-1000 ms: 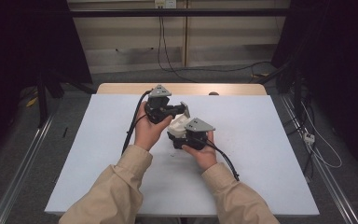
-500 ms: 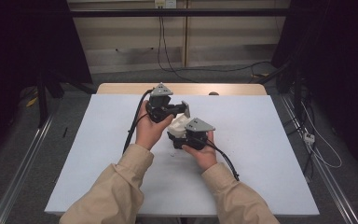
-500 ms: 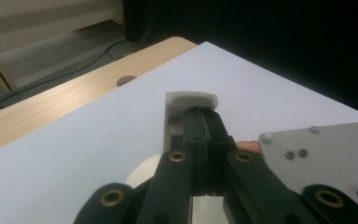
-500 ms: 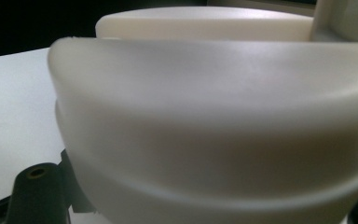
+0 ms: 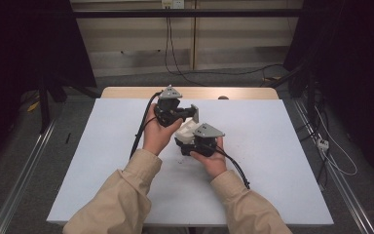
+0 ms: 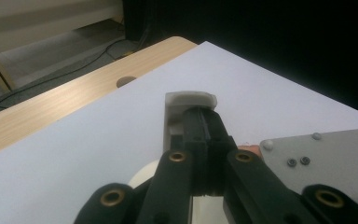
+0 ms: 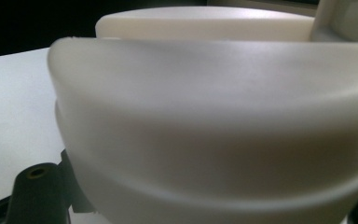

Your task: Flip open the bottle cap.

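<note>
Nothing shifted since earlier: left gripper [image 5: 187, 113] and right gripper [image 5: 191, 145] unmoved over white table [image 5: 282, 161]. Left gripper view: jaws pinched shut on thin tab of white plastic part [image 6: 189, 100]. Right gripper view: same part's curved shell [image 7: 214, 116] clamped up close.

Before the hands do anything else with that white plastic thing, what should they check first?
1. Left gripper has a grip: ok, its jaws are closed on a flat tab of the white plastic part.
2. Right gripper has a grip: cannot tell, the white part sits right against its camera and hides the jaws.
3. Part lifted off the table: cannot tell from the high view.
4. Room to move: ok, the white tabletop around the hands is bare.
5. Cable of the left gripper hangs loose: ok, it trails off beside the left hand.
</note>
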`<state>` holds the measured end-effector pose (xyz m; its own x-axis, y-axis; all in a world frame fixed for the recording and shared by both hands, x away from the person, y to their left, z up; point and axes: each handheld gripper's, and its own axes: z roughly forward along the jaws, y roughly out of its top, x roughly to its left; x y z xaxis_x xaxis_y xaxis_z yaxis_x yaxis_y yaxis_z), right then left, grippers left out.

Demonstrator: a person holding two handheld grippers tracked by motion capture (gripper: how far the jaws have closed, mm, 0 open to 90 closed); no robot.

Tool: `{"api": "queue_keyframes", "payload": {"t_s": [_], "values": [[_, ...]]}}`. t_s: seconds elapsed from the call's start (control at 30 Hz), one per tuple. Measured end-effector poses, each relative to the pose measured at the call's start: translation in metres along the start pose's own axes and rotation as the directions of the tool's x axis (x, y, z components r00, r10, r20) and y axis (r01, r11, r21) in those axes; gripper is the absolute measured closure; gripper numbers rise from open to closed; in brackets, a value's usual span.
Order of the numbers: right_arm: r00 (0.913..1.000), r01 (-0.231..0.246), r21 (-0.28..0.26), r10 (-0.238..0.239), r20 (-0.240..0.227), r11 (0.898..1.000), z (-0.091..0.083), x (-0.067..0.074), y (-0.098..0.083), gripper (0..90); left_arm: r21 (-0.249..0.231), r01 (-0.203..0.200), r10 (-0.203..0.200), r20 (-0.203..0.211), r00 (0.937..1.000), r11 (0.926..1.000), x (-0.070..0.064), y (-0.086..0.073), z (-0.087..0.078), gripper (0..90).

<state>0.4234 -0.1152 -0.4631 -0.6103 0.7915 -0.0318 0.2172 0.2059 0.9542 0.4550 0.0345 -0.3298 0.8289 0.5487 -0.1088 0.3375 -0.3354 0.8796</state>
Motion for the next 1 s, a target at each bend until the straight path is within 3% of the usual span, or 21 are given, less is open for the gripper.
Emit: {"api": "queue_keyframes", "payload": {"t_s": [0.5,1.0], "values": [[1.0,0.0,-0.001,0.0,-0.002,1.0,0.0,-0.0001,-0.0001,18.6,0.016,-0.015,0.015,-0.007,0.9999,0.9998,-0.0004,0.0038,0.0029,90.0],[1.0,-0.004,0.001,0.004,-0.002,1.0,-0.0001,-0.0006,-0.0001,18.5,0.011,-0.002,0.002,-0.003,1.0,0.9999,-0.0007,0.0065,0.0083,90.0]]}}
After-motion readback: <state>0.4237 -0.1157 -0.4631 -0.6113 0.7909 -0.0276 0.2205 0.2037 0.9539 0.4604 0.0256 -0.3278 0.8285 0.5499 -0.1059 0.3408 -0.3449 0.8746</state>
